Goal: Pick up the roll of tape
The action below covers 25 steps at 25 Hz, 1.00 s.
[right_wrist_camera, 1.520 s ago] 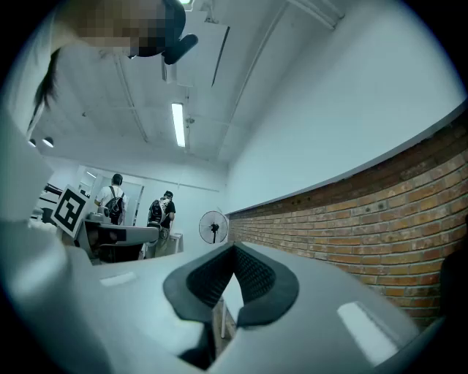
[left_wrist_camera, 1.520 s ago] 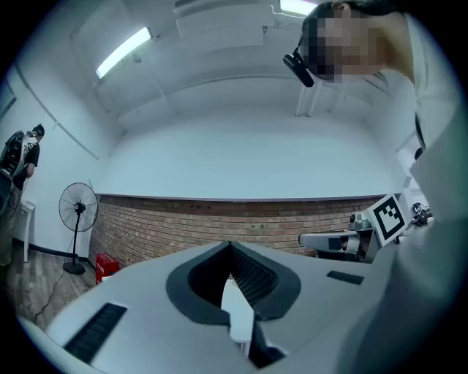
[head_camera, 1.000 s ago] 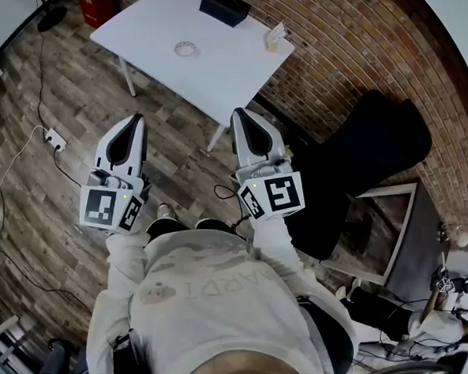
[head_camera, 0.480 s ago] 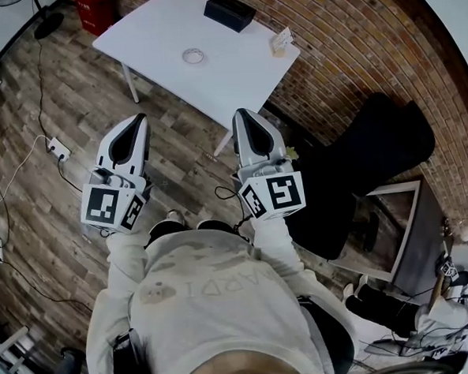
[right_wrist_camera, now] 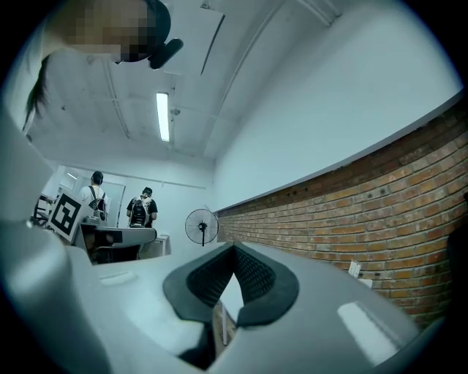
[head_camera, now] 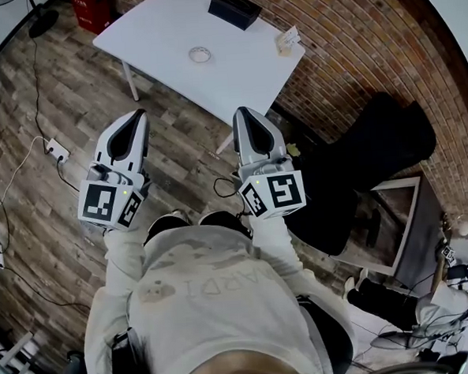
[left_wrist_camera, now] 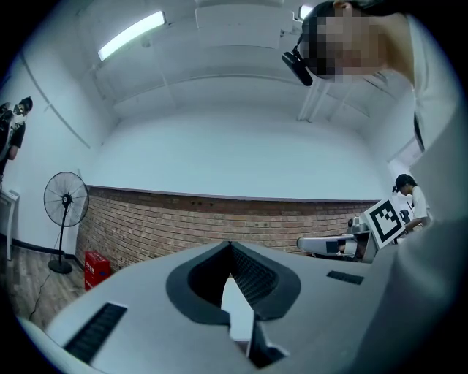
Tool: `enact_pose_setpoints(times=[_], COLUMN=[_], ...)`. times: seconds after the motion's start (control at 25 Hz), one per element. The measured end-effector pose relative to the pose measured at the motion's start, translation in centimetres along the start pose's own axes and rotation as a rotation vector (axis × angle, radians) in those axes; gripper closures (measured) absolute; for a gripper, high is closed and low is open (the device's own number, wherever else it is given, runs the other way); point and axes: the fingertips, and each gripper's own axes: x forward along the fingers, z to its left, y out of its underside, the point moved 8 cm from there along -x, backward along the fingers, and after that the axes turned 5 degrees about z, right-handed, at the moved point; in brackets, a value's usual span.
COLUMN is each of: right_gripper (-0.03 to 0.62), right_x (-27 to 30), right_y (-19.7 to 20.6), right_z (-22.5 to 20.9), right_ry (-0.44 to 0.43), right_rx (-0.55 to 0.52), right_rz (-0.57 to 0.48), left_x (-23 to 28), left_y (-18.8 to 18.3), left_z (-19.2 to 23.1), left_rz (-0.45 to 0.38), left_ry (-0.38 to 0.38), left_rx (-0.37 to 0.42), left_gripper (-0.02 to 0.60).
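The person wears a pale long-sleeved sweatshirt (head_camera: pixel 213 302) with faint lettering (head_camera: pixel 204 287) across the front; the left gripper (head_camera: pixel 140 114) and right gripper (head_camera: pixel 241 111) are light grey, with tapered jaws, dark ribbed pads (left_wrist_camera: pixel 256 281) and black-and-white marker cubes (head_camera: pixel 109 206).

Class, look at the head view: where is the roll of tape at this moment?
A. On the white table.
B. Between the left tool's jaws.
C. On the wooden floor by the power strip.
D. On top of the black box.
A: the roll of tape lies flat on the white table, apart from the black box that sits near the table's far edge.
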Motion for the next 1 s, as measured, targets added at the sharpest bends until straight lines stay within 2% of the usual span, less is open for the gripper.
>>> enact_pose_setpoints(times=[0.36,0.64,1.0], right_gripper=[0.583,0.584,0.583], right_x=[1.8,6.0,13.8], right_y=[0.3,1.2,1.0], right_z=[-1.6,-2.5,-6.6], right_ry=[0.051,0.024,-0.005], right_rx=[0.012,-0.001,0.0], right_rz=[0.02,0.029,0.017], left_x=[2.8,5.0,12.0], left_y=[0.5,1.3,0.8], left_z=[1.5,4.5,8.7], left_rz=[0.009,0.014,0.002], left_ry=[0.048,0.012,-0.003], left_rx=[-0.017,-0.029,-0.022], left_gripper=[0.577,0.577,0.576])
